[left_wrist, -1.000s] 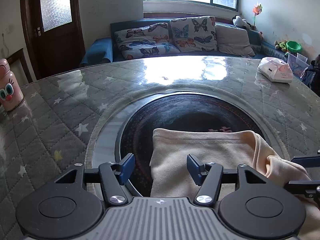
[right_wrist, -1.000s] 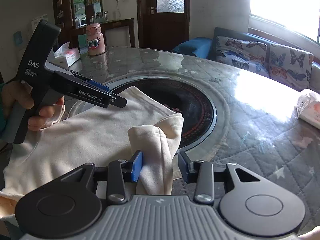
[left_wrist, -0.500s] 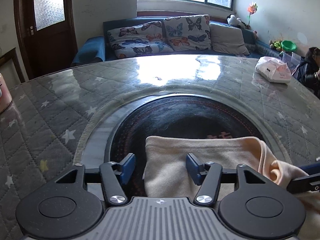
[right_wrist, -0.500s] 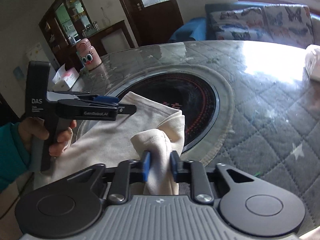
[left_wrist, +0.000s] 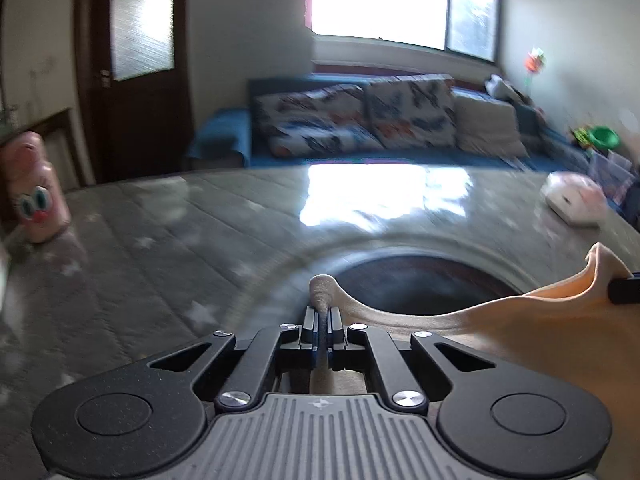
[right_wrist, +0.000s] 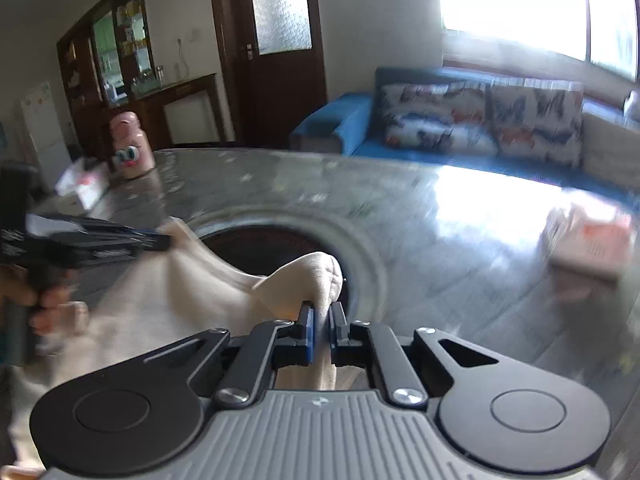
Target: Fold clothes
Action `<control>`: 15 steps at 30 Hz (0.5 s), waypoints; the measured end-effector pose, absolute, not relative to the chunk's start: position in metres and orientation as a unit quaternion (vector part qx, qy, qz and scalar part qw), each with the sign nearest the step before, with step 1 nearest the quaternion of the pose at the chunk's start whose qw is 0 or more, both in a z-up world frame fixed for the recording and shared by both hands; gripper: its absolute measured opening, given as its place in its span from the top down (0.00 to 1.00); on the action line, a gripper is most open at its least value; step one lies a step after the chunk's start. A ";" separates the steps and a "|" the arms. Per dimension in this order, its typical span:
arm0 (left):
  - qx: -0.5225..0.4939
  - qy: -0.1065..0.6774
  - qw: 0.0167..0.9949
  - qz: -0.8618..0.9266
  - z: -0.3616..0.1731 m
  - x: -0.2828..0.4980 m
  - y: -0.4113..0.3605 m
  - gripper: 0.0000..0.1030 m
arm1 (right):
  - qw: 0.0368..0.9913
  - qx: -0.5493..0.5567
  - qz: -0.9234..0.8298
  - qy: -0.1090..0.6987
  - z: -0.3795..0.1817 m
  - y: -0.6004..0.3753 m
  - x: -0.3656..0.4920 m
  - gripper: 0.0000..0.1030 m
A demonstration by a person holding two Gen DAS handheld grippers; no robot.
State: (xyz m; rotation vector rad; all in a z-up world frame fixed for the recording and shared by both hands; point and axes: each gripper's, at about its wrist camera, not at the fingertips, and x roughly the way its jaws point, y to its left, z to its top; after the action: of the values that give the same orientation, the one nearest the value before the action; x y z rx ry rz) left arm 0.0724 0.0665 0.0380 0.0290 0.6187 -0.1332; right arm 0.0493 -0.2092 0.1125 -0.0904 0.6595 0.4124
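Observation:
A cream garment (left_wrist: 500, 320) hangs lifted above the round table (left_wrist: 180, 232), stretched between both grippers. My left gripper (left_wrist: 321, 322) is closing its jaws on one corner of the cloth, and a nub of fabric pokes out past the pads. In the right wrist view my right gripper (right_wrist: 321, 320) is closing on a bunched fold of the garment (right_wrist: 192, 292). There the left gripper (right_wrist: 160, 240) shows at the left, held by a hand (right_wrist: 52, 300). The tip of the right gripper (left_wrist: 624, 290) shows at the right edge of the left wrist view.
A dark round inset (left_wrist: 420, 284) lies in the table's middle, under the cloth. A pink cartoon bottle (left_wrist: 36, 196) stands at the far left. A white and pink tissue pack (left_wrist: 572, 200) lies at the far right. A blue sofa (left_wrist: 360, 132) is behind.
Both grippers have shut on the garment and lifted it off the table. The cloth's edge now sags between them, where before it lay flat over the dark inset.

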 end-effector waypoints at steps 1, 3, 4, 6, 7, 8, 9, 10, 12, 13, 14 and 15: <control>0.011 0.300 0.952 -0.056 0.040 0.074 0.071 0.96 | 0.927 -0.055 0.197 0.316 0.113 -0.206 0.055 0.94; 0.010 0.301 0.953 -0.040 0.040 0.081 0.077 0.96 | 0.929 -0.066 0.187 0.312 0.111 -0.200 0.071 0.94; 0.010 0.303 0.953 -0.031 0.040 0.084 0.080 0.96 | 0.928 -0.068 0.184 0.317 0.107 -0.197 0.078 0.94; 0.010 0.314 0.949 -0.023 0.034 0.091 0.083 0.95 | 0.924 -0.069 0.179 0.330 0.099 -0.192 0.093 0.93; 0.011 0.320 0.947 -0.020 0.031 0.095 0.084 0.95 | 0.922 -0.070 0.177 0.336 0.094 -0.190 0.100 0.91; 0.011 0.327 0.945 -0.019 0.028 0.097 0.086 0.93 | 0.920 -0.071 0.174 0.342 0.090 -0.187 0.107 0.91; 0.010 0.335 0.942 -0.021 0.025 0.097 0.087 0.91 | 0.918 -0.075 0.175 0.347 0.087 -0.186 0.111 0.91; 0.011 0.340 0.940 -0.021 0.023 0.097 0.088 0.91 | 0.917 -0.075 0.176 0.349 0.086 -0.187 0.111 0.90; 0.012 0.342 0.939 -0.021 0.021 0.090 0.089 0.89 | 0.916 -0.068 0.183 0.352 0.089 -0.191 0.106 0.89; 0.011 0.340 0.940 -0.024 0.022 0.086 0.091 0.87 | 0.914 -0.064 0.191 0.352 0.091 -0.193 0.102 0.88; 0.010 0.339 0.940 -0.029 0.023 0.082 0.090 0.86 | 0.911 -0.063 0.202 0.353 0.094 -0.195 0.097 0.87; 0.010 0.338 0.941 -0.034 0.025 0.077 0.089 0.84 | 0.908 -0.063 0.214 0.355 0.096 -0.197 0.091 0.83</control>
State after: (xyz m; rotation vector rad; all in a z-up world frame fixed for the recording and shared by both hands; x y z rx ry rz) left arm 0.0769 0.0895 0.0250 0.0203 0.6889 -0.0701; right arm 0.0913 -0.1966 0.0959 -0.1297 0.7334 0.4410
